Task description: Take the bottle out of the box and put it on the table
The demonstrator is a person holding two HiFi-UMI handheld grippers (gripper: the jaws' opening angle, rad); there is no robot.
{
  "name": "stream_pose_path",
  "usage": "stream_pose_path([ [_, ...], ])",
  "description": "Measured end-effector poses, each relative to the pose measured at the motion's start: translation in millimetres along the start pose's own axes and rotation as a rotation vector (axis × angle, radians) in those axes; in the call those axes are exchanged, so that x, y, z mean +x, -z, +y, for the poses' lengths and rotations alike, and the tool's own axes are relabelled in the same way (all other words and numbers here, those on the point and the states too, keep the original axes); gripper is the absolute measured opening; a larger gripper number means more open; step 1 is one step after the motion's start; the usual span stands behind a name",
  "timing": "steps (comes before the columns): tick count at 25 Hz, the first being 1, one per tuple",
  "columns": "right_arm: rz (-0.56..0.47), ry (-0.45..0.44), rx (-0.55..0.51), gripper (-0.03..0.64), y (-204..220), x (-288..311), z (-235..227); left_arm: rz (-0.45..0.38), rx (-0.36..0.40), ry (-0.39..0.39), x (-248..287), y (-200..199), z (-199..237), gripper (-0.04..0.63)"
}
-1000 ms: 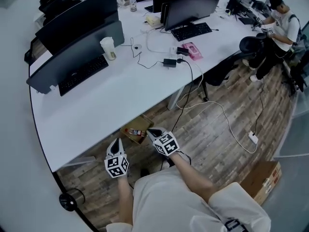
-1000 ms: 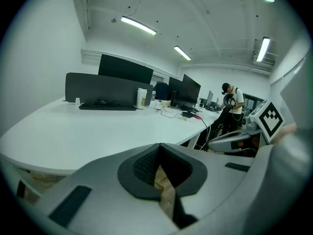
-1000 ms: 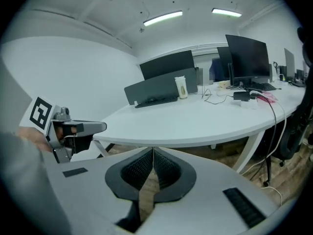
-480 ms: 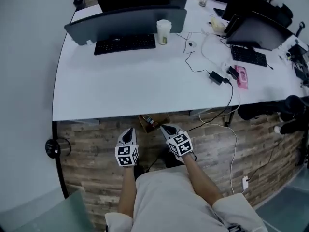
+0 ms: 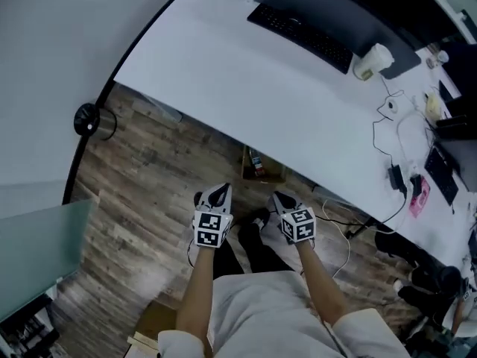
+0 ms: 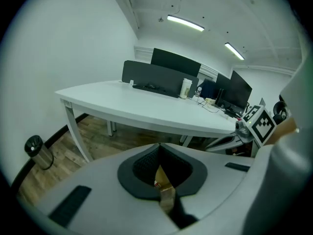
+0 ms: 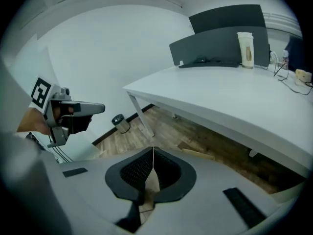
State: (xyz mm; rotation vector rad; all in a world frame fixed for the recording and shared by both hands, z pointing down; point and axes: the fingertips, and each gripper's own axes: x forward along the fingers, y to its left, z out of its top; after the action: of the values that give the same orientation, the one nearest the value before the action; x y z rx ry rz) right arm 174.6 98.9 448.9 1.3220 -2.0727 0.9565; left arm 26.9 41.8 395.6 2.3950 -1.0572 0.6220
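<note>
Descent noted on both sides: compared with a second ago, the left gripper and right gripper sit lower over the wood floor and tip further downward, and the head view has swung so the white table now runs across the top. We see the cardboard box on the floor at the table's edge, ahead of both sets of tips and roughly between them, clear of both. The bottle lies inside it, untouched. Both gripper views show the jaws clenched tip to tip with nothing caught between. We judge this as the approach only; one gripper must spread its jaws before it can reach into the box, and the lift to the tabletop is all ahead.
</note>
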Motion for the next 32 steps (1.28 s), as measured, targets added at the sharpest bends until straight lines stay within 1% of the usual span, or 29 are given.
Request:
stream_pose_path([
  [3,0.005,-0.022,0.029,0.041,0.3,31.4,1.4,0.02,-0.007,0.007,4.4,24.9,14.2,0.014],
  [7,-0.064,-0.07,0.123,0.041,2.3,75.3,6.8,0.012,-0.066,-0.003,18.8,54.8,43.0,0.014],
  [12,-0.074,-0.012,0.219,0.041,27.9,129.3,-5.8,0.011,-0.072,0.032,59.7,93.1,77.6,0.015],
  [16,-0.124,0.042,0.38,0.041,49.5,163.2,-25.0,-0.009,-0.095,0.044,87.8,121.7,102.7,0.014],
  [17,-0.129,0.058,0.401,0.041,55.7,173.0,-29.9,-0.012,-0.103,0.047,95.0,129.8,108.4,0.014],
  [22,-0.102,0.09,0.396,0.041,87.8,231.5,-51.8,-0.025,-0.109,0.057,131.4,171.2,131.2,0.014],
  [25,-0.132,0.106,0.471,0.041,105.5,263.7,-72.3,-0.016,-0.133,0.056,154.4,206.9,139.3,0.014],
  [27,-0.124,0.103,0.489,0.04,121.9,289.4,-82.6,-0.016,-0.138,0.056,170.3,226.8,143.9,0.014],
  [29,-0.073,0.103,0.45,0.04,141.7,317.2,-91.6,-0.017,-0.138,0.063,186.4,246.1,144.0,0.014],
  [32,0.008,0.134,0.334,0.04,163.0,352.3,-108.6,-0.017,-0.129,0.073,206.8,270.4,139.4,0.014],
])
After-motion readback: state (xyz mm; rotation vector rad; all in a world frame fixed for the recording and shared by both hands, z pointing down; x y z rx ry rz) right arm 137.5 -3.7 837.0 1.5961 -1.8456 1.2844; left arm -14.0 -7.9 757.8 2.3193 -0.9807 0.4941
